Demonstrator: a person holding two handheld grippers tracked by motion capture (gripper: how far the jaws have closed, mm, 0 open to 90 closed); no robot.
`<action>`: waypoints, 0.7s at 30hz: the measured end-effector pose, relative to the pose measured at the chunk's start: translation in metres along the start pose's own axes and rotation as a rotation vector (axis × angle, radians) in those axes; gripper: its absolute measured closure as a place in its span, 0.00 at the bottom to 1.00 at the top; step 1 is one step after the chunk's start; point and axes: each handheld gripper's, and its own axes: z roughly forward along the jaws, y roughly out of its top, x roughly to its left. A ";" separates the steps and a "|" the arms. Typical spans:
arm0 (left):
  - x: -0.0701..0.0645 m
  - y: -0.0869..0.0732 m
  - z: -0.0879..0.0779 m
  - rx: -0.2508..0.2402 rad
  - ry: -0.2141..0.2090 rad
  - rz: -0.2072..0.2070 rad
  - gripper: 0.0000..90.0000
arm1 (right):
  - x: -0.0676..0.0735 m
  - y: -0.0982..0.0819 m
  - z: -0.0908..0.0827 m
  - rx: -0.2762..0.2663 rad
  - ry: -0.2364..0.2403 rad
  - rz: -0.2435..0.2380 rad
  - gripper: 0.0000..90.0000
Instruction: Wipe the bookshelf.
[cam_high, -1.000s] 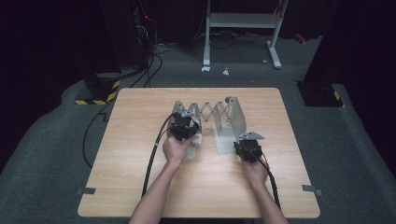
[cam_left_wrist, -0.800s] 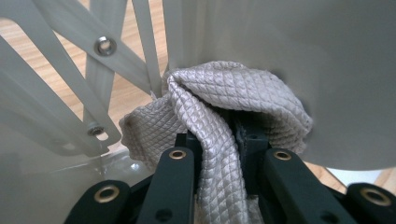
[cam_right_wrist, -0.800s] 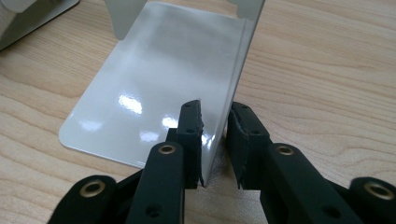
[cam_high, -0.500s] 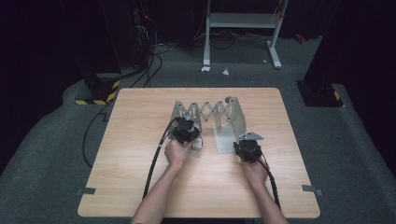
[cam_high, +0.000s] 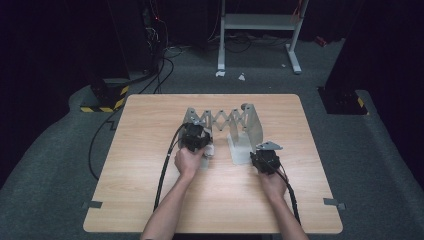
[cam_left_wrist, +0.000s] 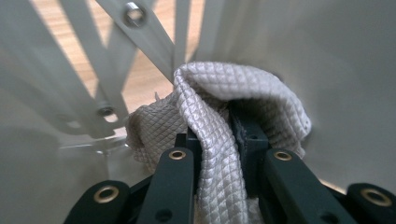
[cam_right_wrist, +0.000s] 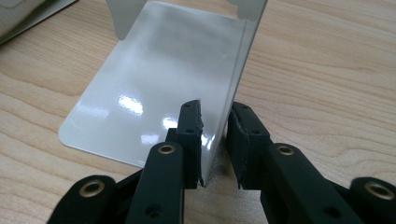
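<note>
We see our left claw (cam_left_wrist: 215, 140) clamped on a quilted white cloth (cam_left_wrist: 219, 107), which bulges out past the jaws and presses against the left end of the metal rack (cam_high: 222, 120) near the middle of the wooden table (cam_high: 150, 200). Our right claw (cam_right_wrist: 215, 140) grips the upright plate (cam_right_wrist: 240, 70) at the rack's right end, jaws closed on its near edge.

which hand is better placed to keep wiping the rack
Left. The left gripper is shut on the cloth, right against the expanding rack. The right gripper straddles the rack's upright end plate, seemingly steadying it.
</note>
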 end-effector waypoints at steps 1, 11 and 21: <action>0.000 0.001 -0.001 -0.004 -0.001 -0.005 0.87 | 0.000 0.000 0.000 0.000 0.001 0.001 0.84; -0.001 0.019 -0.019 -0.059 -0.013 -0.017 0.88 | 0.000 0.000 0.000 0.001 -0.001 -0.001 0.84; -0.002 0.036 -0.033 -0.095 -0.001 -0.018 0.88 | 0.001 0.000 0.000 0.001 -0.002 -0.001 0.84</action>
